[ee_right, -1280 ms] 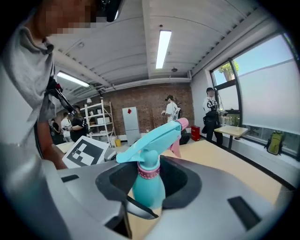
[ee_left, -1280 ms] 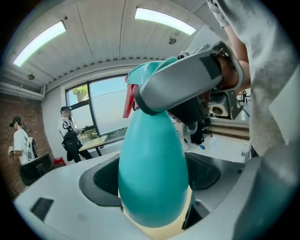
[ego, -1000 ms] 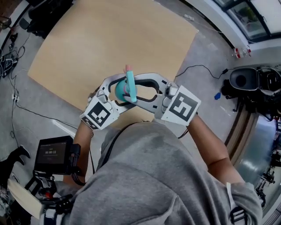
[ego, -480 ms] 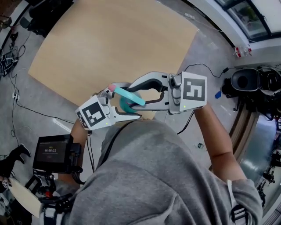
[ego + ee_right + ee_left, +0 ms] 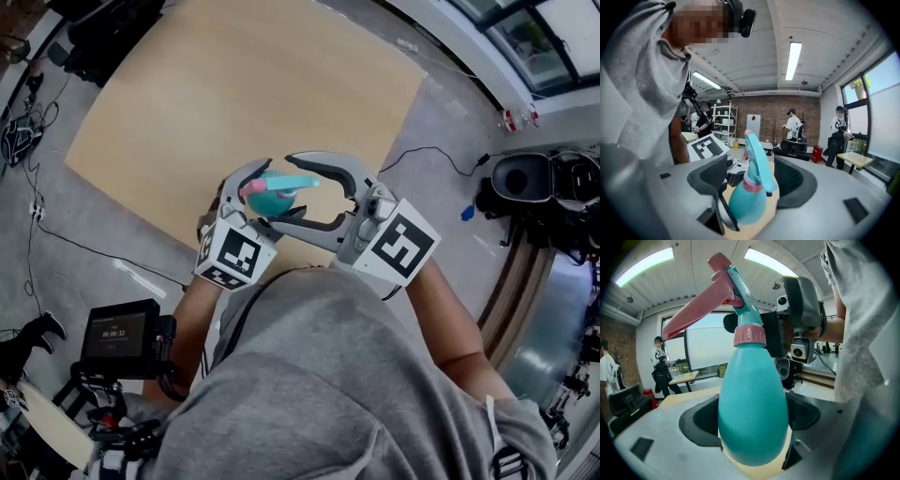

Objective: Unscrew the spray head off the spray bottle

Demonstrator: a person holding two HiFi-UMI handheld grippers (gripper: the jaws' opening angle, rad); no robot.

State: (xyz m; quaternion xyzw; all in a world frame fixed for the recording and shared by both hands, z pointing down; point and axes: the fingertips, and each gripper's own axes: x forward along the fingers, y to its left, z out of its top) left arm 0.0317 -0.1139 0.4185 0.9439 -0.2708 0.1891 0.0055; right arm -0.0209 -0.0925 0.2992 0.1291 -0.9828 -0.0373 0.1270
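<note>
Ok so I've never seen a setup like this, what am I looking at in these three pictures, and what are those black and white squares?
There is no robot: a person holds a hand-operated claw in each hand, and the marker cubes belong to them. One picture looks down from a head camera; the others ride on each claw. The left claw is clamped on the belly of a teal spray bottle, held up over a tan table. The right claw has just been opening; its jaws stand apart around the spray head, not pressing it.
</note>
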